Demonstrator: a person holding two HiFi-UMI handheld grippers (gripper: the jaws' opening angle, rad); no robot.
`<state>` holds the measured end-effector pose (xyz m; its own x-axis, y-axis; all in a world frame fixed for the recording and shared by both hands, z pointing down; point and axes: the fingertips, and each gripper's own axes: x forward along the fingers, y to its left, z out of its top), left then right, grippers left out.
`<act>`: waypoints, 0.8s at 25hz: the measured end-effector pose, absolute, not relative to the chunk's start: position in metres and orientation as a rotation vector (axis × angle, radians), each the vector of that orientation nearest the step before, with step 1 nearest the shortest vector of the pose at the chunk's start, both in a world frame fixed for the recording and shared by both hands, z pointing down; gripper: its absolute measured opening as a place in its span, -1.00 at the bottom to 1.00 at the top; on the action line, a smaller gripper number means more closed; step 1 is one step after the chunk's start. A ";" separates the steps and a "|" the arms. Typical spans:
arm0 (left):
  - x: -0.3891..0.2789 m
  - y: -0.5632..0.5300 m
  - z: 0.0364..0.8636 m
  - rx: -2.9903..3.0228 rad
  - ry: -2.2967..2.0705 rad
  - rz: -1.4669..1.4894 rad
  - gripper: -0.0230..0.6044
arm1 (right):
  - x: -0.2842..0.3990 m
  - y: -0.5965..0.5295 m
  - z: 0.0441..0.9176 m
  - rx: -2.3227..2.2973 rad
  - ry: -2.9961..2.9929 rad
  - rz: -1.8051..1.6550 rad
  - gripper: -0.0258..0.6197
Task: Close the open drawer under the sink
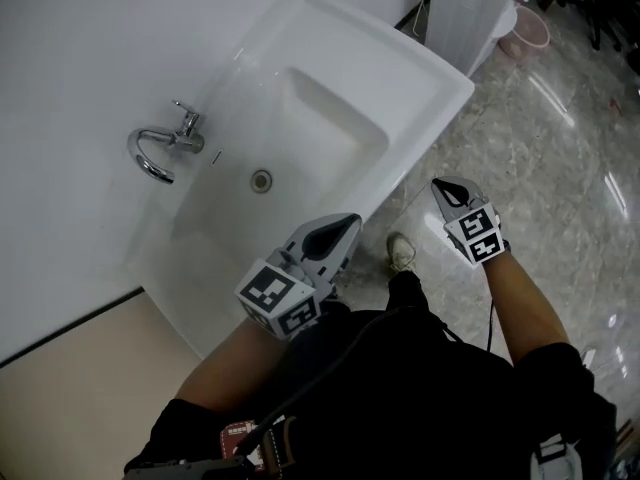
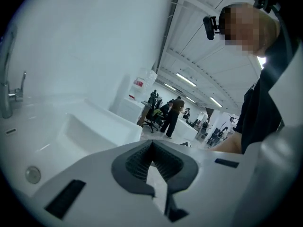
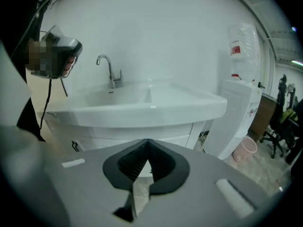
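Observation:
A white sink with a chrome faucet stands against the wall. From above, the basin hides the drawer below it. In the right gripper view the white cabinet front under the sink looks flush, with no drawer sticking out. My left gripper hovers over the sink's front edge; its jaws are shut and empty. My right gripper hangs over the floor, right of the sink's corner. It is shut with nothing in it and points at the cabinet.
A white water dispenser and a pink bin stand to the right of the sink. The person's shoe rests on the marble floor by the cabinet. People and office chairs are far behind.

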<state>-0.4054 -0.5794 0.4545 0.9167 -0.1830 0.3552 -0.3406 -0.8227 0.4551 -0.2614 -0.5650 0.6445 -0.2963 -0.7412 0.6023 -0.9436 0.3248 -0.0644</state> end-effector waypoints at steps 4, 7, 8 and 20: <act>-0.447 -0.600 0.417 2.540 -0.508 0.323 -0.95 | -0.279 -0.582 0.587 1.458 -2.204 0.547 -0.92; -0.484 -0.612 0.394 2.537 -0.613 0.255 -0.95 | -0.299 -0.601 0.548 1.425 -2.265 0.525 -0.92; -0.498 -0.616 0.387 2.533 -0.653 0.231 -0.95 | -0.308 -0.609 0.537 1.411 -2.284 0.510 -0.92; -0.709 -0.646 0.310 2.439 -1.124 -0.052 -0.95 | -0.476 -0.690 0.409 1.183 -2.509 0.329 -0.92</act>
<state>-0.7091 -0.6463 0.3103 0.6670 -0.7296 0.1511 -0.7126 -0.5655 0.4152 -0.4763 -0.6898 0.4091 -0.5922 -0.6978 0.4031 -0.7781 0.6252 -0.0608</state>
